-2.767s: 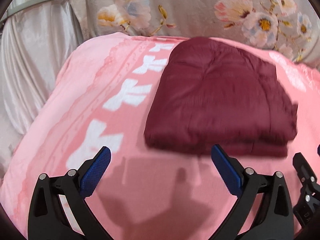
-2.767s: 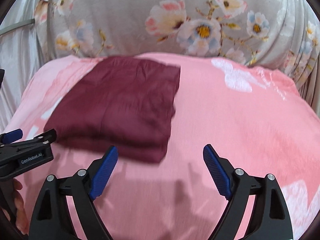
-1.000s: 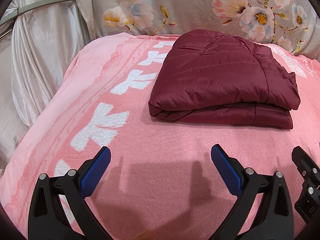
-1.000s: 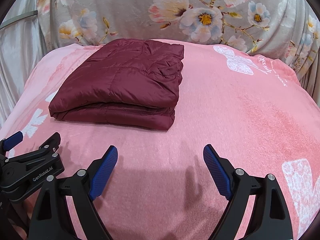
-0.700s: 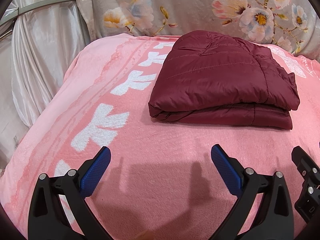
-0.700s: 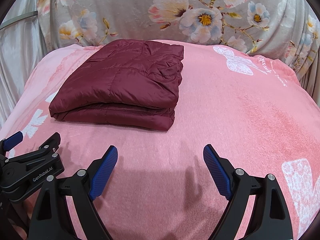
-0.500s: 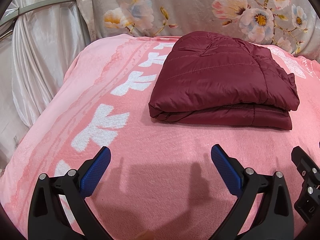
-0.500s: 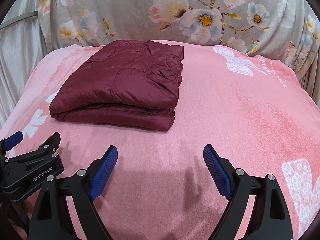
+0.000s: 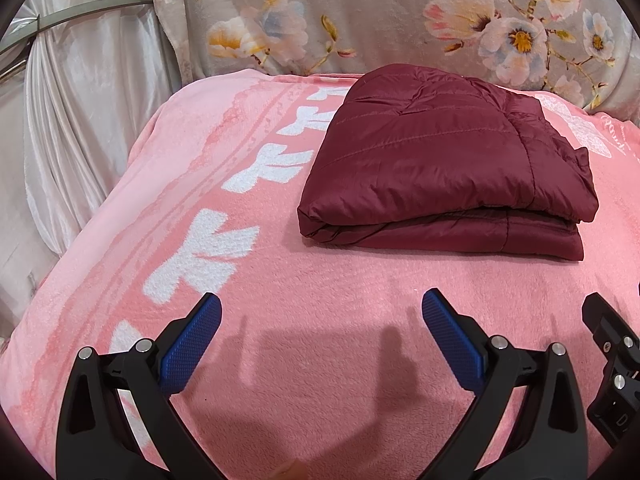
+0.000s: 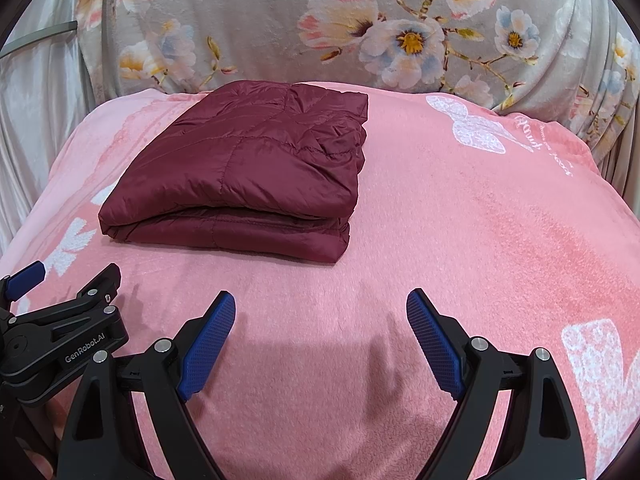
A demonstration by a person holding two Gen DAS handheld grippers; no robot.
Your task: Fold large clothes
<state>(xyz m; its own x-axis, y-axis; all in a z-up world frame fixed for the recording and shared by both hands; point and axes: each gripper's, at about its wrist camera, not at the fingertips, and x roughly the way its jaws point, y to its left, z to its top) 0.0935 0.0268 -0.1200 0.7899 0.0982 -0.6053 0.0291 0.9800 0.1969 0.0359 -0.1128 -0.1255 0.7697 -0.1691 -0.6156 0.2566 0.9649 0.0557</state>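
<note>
A dark red quilted jacket point(image 9: 440, 168) lies folded into a thick rectangular stack on the pink blanket point(image 9: 320, 360); it also shows in the right wrist view point(image 10: 248, 176). My left gripper point(image 9: 320, 312) is open and empty, above the blanket in front of the jacket's near edge, not touching it. My right gripper point(image 10: 320, 308) is open and empty, in front of and to the right of the jacket. The left gripper's body point(image 10: 60, 344) shows at the lower left of the right wrist view.
The pink blanket point(image 10: 480, 240) with white bow prints covers the whole surface. A grey floral fabric point(image 10: 360, 32) stands behind it. Silvery draped cloth point(image 9: 80, 120) hangs at the left edge, with a metal bar point(image 9: 80, 16) above.
Since 2.8 s ago both grippers have drawn back from the folded jacket. Over the last second nothing visibly moves.
</note>
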